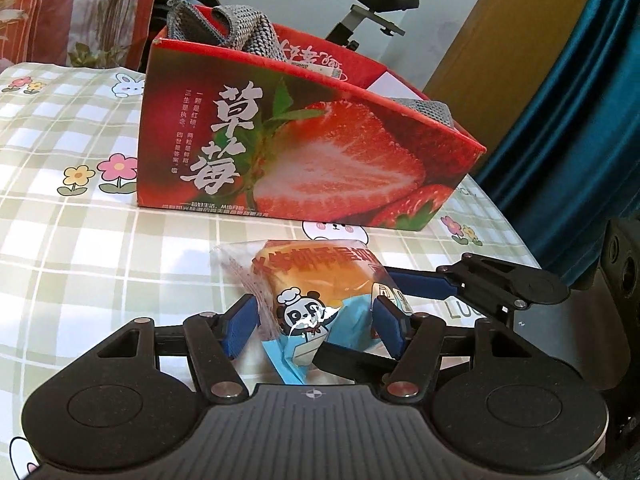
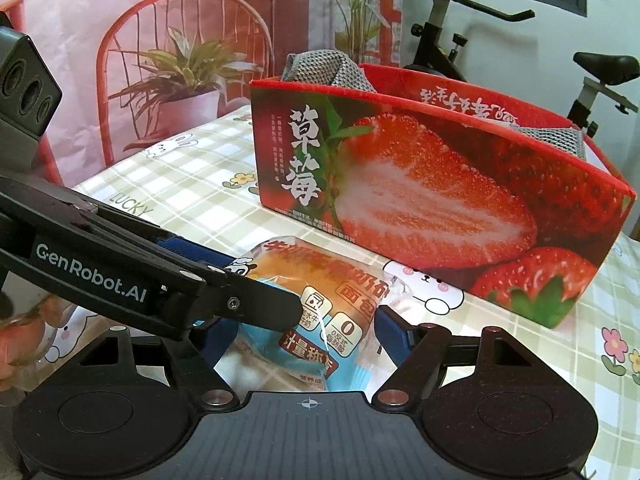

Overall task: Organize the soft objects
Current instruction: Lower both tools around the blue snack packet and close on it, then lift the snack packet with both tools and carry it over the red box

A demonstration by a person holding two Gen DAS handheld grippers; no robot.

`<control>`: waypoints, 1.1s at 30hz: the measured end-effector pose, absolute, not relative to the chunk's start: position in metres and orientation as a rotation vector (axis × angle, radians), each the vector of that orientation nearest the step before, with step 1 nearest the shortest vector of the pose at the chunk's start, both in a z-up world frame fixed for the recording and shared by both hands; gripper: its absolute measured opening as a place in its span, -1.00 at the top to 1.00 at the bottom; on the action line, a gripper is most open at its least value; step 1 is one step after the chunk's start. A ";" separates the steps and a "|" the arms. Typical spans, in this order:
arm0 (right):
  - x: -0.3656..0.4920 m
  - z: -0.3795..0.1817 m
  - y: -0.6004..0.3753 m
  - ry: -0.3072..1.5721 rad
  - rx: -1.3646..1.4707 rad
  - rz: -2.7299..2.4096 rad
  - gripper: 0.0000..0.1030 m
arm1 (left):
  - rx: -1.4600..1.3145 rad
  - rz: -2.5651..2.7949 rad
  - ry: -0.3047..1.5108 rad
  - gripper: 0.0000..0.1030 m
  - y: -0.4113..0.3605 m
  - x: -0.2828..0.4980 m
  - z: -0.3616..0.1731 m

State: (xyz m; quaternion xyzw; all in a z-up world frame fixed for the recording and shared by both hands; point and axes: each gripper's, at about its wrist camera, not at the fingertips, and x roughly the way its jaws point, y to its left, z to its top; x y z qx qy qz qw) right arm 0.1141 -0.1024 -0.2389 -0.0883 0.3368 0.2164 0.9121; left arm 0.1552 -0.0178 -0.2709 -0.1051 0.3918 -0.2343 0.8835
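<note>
In front of the red strawberry-printed cardboard box [image 1: 304,140], both my left gripper [image 1: 316,326] and right gripper [image 2: 304,332] pinch the plastic-wrapped bread bun [image 1: 316,280].

Both views bright w/ even daylight, soft faint shadows, white glare on the bread wrapper [image 1: 316,300], strong fisheye bending at edges, dark corners, slight softness far back, no motion blur.

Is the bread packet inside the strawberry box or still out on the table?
Out. The bread packet lies on the checked tablecloth in front of the strawberry box. Only grey knitted cloth shows inside the box.
</note>
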 end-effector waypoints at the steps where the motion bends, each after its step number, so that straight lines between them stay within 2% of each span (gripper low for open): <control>1: 0.114 -0.240 -0.102 0.694 -0.185 0.445 -0.39 | -0.220 -0.489 0.816 -0.27 -0.018 0.155 -0.272; 29: 0.130 -0.254 -0.115 0.752 -0.138 0.402 -0.54 | -0.378 -0.515 0.871 -0.23 0.000 0.177 -0.286; 32: 0.133 -0.254 -0.117 0.753 -0.111 0.398 -0.37 | -0.375 -0.520 0.870 -0.19 -0.004 0.181 -0.287; 33: 0.133 -0.251 -0.116 0.752 -0.106 0.401 -0.33 | -0.369 -0.523 0.866 -0.11 -0.006 0.181 -0.284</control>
